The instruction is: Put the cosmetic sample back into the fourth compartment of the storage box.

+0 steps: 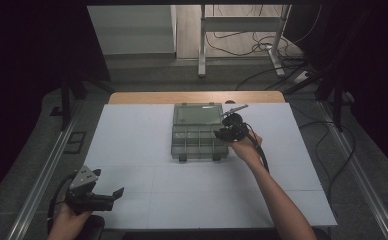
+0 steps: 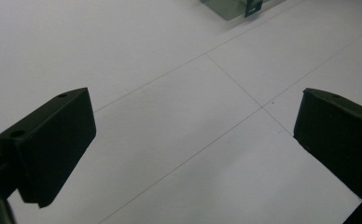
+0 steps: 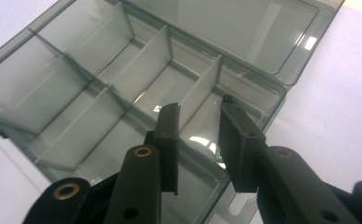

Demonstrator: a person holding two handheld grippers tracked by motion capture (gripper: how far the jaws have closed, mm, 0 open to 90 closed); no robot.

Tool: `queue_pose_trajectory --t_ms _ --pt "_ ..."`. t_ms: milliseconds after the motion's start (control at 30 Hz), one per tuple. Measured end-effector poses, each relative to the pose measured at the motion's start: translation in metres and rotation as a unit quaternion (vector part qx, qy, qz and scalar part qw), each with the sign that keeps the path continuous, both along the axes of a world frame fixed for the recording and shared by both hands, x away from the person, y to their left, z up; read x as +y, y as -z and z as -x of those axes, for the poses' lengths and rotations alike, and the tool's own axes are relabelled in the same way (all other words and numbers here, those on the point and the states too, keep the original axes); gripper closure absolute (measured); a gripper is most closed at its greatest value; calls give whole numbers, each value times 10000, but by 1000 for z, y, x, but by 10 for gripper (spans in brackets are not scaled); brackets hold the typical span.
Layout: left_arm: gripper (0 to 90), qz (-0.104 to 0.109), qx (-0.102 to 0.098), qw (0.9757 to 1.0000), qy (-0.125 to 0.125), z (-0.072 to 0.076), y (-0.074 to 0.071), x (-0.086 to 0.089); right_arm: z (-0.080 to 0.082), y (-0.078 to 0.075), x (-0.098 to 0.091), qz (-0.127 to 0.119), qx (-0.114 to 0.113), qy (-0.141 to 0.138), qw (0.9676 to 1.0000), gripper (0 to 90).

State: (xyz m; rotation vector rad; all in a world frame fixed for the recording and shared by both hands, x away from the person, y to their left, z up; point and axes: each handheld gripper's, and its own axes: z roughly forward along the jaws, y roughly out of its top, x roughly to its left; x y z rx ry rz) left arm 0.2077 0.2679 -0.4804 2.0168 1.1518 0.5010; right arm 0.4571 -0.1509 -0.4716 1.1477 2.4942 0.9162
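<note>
A smoky clear compartment box (image 1: 192,145) lies open at the middle of the white table, its lid (image 1: 197,114) folded back flat on the far side. Thin dividers (image 3: 151,58) split the tray (image 3: 16,88) into several bare cells. My right gripper (image 1: 223,132) hangs over the box's right end. Its jaws stand a little apart above a right-hand cell, so it is open (image 3: 200,109) with nothing between them. My left gripper (image 1: 116,194) rests low at the near left, open wide (image 2: 193,140) over bare table. A corner of the box (image 2: 230,7) shows far ahead of it.
The white table top (image 1: 132,150) has thin seam lines and a wooden strip (image 1: 197,97) along its far edge. Beyond it stand metal desk legs (image 1: 201,45) and loose cables (image 1: 262,47) on the floor. Metal rails (image 1: 42,175) run along both sides.
</note>
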Motion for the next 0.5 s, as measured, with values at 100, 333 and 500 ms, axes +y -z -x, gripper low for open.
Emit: queue_pose_trajectory --t_ms 100,333,500 --pt "0 -37 8 10000 1 0 0 -1 3 0 -1 -39 -2 -19 10000 651" --pt "0 -14 10 10000 -43 0 0 0 11 -2 -3 -53 -21 -110 9999 603" --pt "0 5 24 10000 -69 -1 0 1 16 -3 -4 -92 50 -156 9998 544"
